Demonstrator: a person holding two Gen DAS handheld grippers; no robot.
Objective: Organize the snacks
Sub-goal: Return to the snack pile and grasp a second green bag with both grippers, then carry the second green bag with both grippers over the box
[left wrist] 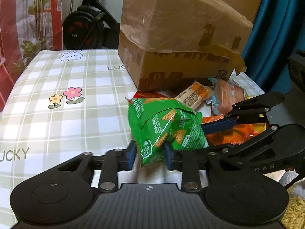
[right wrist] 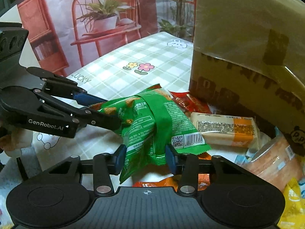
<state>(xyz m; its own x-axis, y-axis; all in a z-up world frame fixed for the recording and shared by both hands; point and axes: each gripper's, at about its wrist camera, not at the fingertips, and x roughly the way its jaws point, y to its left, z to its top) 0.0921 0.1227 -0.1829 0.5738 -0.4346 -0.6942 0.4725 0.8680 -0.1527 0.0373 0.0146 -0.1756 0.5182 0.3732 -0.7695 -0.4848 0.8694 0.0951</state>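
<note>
A green snack bag [left wrist: 167,131] hangs crumpled above the checked tablecloth [left wrist: 66,118], held from both sides. My left gripper [left wrist: 150,157] is shut on one end of it; my right gripper [right wrist: 145,159] is shut on the other end of the green bag [right wrist: 152,126]. Each gripper shows in the other's view: the right one [left wrist: 219,126] at the right, the left one [right wrist: 106,112] at the left. A pile of snacks lies behind: a beige-and-orange packet [right wrist: 225,129], a red packet [right wrist: 188,103], an orange bag [left wrist: 236,133], a pink wrapped snack [left wrist: 228,97].
A taped cardboard box [left wrist: 179,43] stands on the table behind the snack pile, also at the right of the right wrist view [right wrist: 247,61]. A yellow packet [right wrist: 291,204] lies at the lower right. An exercise machine [left wrist: 85,26] stands beyond the table.
</note>
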